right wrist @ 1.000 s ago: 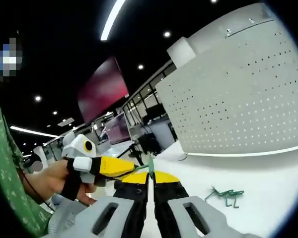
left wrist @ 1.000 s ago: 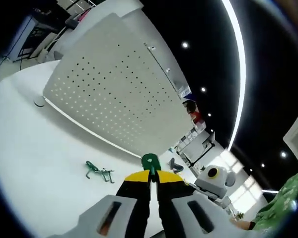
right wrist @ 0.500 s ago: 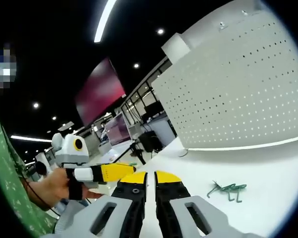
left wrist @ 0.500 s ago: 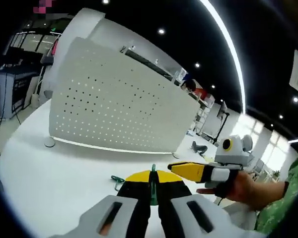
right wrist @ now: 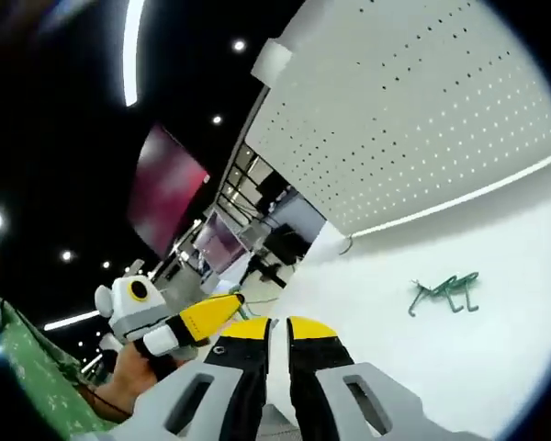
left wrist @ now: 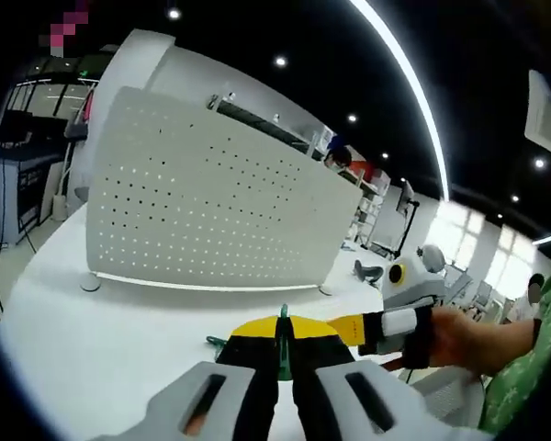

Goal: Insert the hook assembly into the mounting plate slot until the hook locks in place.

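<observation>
two tongs over a white surface with a pegboard
left tongs pinch a green hook between closed jaws; right tongs are slightly apart, holding nothing; spare green hooks lie below the upright pegboard.

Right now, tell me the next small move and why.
Probably carry the left gripper forward toward the pegboard. Its jaws are shut on a thin green hook, and the board stands upright across bare white table, still well ahead. Spare green hooks lie on the table.
</observation>
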### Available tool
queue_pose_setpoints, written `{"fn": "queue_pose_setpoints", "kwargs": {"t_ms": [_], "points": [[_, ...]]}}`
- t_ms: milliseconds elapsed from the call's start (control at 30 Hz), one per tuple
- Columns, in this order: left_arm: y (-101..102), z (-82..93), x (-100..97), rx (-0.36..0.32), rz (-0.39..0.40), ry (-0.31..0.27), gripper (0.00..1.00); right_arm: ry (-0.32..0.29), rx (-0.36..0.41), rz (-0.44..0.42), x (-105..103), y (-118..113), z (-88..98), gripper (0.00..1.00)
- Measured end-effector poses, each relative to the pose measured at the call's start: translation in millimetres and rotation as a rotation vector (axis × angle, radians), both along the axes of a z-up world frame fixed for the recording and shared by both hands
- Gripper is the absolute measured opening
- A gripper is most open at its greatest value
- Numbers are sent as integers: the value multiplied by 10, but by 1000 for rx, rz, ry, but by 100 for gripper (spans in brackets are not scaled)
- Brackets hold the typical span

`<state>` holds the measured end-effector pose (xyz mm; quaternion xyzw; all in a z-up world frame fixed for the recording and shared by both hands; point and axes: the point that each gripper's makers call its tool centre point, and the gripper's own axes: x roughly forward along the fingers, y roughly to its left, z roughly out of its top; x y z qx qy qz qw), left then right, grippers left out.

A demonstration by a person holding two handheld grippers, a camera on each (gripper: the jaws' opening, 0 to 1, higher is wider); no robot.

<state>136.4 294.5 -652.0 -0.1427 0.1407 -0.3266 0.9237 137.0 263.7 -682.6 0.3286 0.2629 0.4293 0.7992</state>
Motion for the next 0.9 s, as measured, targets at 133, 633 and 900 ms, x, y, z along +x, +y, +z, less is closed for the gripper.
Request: {"fn": "queue_pose_setpoints", "kwargs": {"t_ms": [133, 633, 900], "points": [[-21, 14, -7, 28, -10, -30, 2, 44, 28, 8, -13, 12, -13, 7], [-94, 95, -45, 44, -47, -105, 2, 211, 153, 35, -68, 71, 17, 6], [-106, 91, -62, 40, -54, -103, 2, 109, 96, 12, -19, 13, 71, 3]]}}
